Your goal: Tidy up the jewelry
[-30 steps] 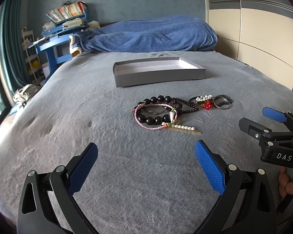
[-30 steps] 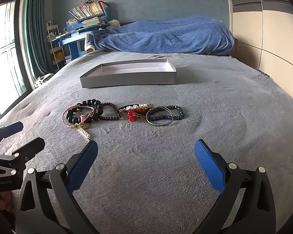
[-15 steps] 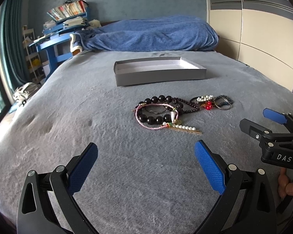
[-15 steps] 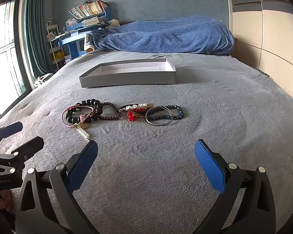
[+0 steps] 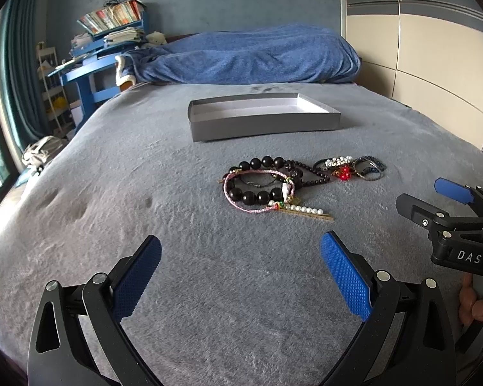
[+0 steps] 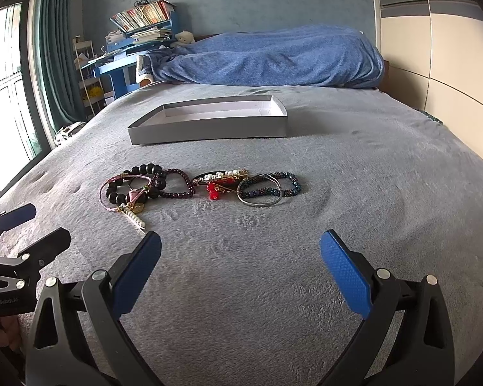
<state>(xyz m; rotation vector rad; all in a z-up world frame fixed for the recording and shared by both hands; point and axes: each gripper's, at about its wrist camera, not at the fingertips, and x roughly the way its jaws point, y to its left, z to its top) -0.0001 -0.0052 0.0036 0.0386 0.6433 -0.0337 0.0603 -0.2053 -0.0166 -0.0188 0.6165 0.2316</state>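
A row of jewelry lies on the grey bed cover: a black bead bracelet (image 5: 257, 193) with a pink cord bracelet (image 5: 238, 204) and a pearl clip (image 5: 306, 210) at the left, a dark red bead bracelet (image 6: 177, 184), a red and pearl piece (image 6: 223, 181), and a metal ring with dark blue beads (image 6: 267, 189) at the right. Behind them stands an open grey box (image 5: 264, 122) (image 6: 209, 125). My left gripper (image 5: 240, 275) is open, short of the jewelry. My right gripper (image 6: 240, 273) is open too, nothing between its fingers.
A blue blanket (image 5: 248, 58) is heaped at the head of the bed. A blue desk with books (image 5: 106, 48) stands at the back left, a wardrobe (image 5: 434, 48) along the right. A hand (image 5: 476, 302) holds the right gripper's handle.
Both grippers have crept slightly forward toward the jewelry. Nothing on the bed has moved, and both grippers stay open.
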